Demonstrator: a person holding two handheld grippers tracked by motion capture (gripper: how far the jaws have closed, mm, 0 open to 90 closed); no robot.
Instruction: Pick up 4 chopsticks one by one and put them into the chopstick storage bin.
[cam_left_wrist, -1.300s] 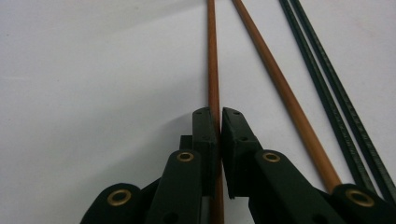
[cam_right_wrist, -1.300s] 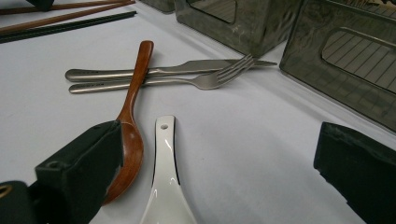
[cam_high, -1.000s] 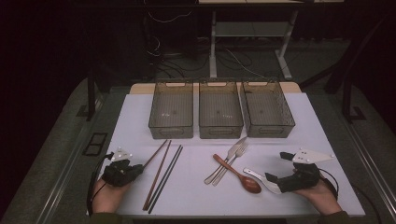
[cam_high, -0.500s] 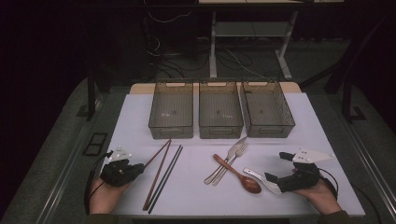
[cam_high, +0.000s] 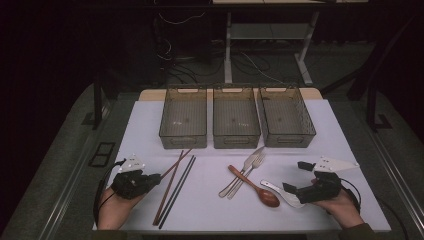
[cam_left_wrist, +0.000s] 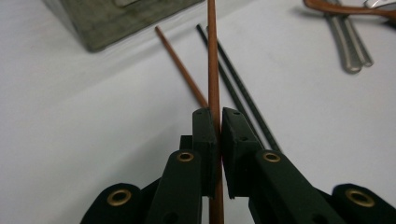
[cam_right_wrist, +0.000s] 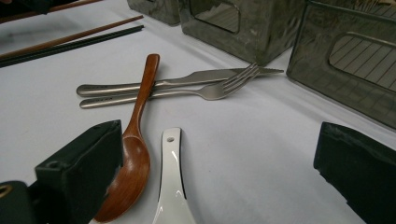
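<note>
L gripper (cam_left_wrist: 215, 128) is clamping a brown chopstick (cam_left_wrist: 213, 56) near the table's (cam_high: 150, 125) front-left edge, w/ 2nd brown one (cam_left_wrist: 180, 65) + black pair (cam_left_wrist: 236, 79) lying beside. R gripper (cam_right_wrist: 219, 177) is sitting w/ jaws wide apart, front-right, by the white spoon (cam_right_wrist: 172, 186).

A white tabletop (cam_high: 345, 130) carries three smoky grey, see-through bins (cam_high: 236, 117) with a fine grid pattern on their floors. The left gripper (cam_left_wrist: 218, 126) is black with brass-coloured rivets, and a reddish-brown wooden chopstick (cam_left_wrist: 214, 60) runs between its pads; a second brown chopstick (cam_left_wrist: 180, 65) lies beside a black pair (cam_left_wrist: 238, 84). The wooden spoon (cam_right_wrist: 135, 154) is warm brown, the ceramic spoon (cam_right_wrist: 172, 186) white, the fork (cam_right_wrist: 205, 92) and knife (cam_right_wrist: 210, 76) silver. The right gripper (cam_right_wrist: 219, 172) is black.
</note>
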